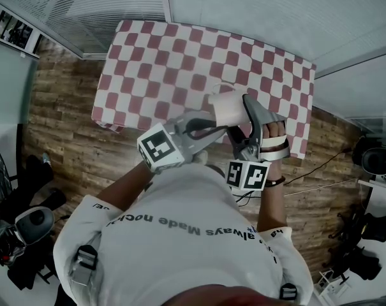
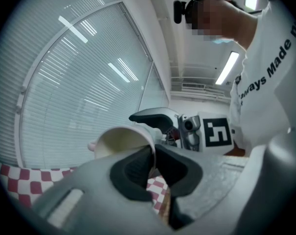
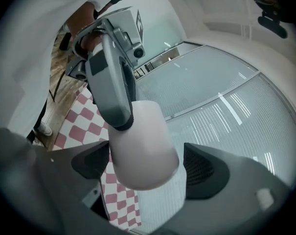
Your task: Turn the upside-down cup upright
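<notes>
A white paper cup [image 1: 228,107] hangs in the air above the near right part of the red-and-white checked table [image 1: 180,62]. It lies roughly on its side. My left gripper [image 1: 222,128] is shut on the cup's rim, one pad inside the mouth and one outside. In the left gripper view the open mouth of the cup [image 2: 121,141] faces the camera just above that gripper [image 2: 153,166]. My right gripper [image 3: 148,166] stands open around the cup's closed base [image 3: 143,151], with a gap at each pad. The left gripper's fingers [image 3: 119,116] clamp the cup's far end.
The table stands against glass walls with blinds [image 1: 103,5]. Wooden floor [image 1: 71,139] surrounds it. Cables [image 1: 320,171] lie at the right, and dark gear [image 1: 20,228] sits on the floor at the left. The person's torso fills the bottom of the head view.
</notes>
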Demonstrator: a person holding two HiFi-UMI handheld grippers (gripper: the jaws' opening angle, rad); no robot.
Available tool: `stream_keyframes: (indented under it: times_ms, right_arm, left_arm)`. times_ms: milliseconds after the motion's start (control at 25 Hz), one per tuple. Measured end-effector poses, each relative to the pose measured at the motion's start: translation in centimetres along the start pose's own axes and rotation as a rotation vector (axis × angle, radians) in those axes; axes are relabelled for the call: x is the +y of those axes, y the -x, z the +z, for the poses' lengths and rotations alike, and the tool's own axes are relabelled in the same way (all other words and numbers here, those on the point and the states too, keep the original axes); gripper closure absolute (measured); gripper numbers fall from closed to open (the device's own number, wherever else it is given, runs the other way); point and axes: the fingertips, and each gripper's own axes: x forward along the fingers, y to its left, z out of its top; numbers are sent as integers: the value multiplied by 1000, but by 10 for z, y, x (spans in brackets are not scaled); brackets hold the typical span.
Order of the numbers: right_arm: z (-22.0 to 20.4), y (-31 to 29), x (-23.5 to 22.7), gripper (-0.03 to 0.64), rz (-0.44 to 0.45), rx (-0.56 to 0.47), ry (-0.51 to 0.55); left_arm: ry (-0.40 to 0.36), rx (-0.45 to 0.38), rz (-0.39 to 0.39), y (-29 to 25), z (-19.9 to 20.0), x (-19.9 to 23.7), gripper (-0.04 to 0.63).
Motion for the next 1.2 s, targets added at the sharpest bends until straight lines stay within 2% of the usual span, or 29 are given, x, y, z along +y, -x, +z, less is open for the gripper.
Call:
stream_keyframes:
  times_ms: [240, 320, 440, 560, 800, 920, 1040, 1200]
  right_arm:
    - [-3, -7, 3, 152, 1, 22, 13]
    - [-3, -8, 3, 158, -1, 30, -11]
    - [-2, -7, 0, 161, -9, 23, -57]
    - [-3, -8, -4, 163, -25, 14, -103]
    - [-9, -7, -12, 163, -61, 24, -214]
    - [-7, -4, -18, 163, -79, -10, -334]
    - [0, 0, -25, 164, -76, -105, -525]
    - [8, 3, -31, 166, -56, -291, -811]
  left_arm:
    - [0, 3, -9, -5, 1, -3, 572]
    - [3, -4, -1, -5, 3, -2, 572]
    - [-32, -18, 16, -4, 5, -1, 566]
    - [-42, -74, 61, -1, 12, 4, 548]
    - [-45, -144, 171, 10, 26, 21, 351]
    - [-49, -164, 219, 17, 31, 29, 279]
    - [-57, -176, 244, 21, 35, 33, 235]
    - [-59, -189, 244, 19, 39, 32, 232]
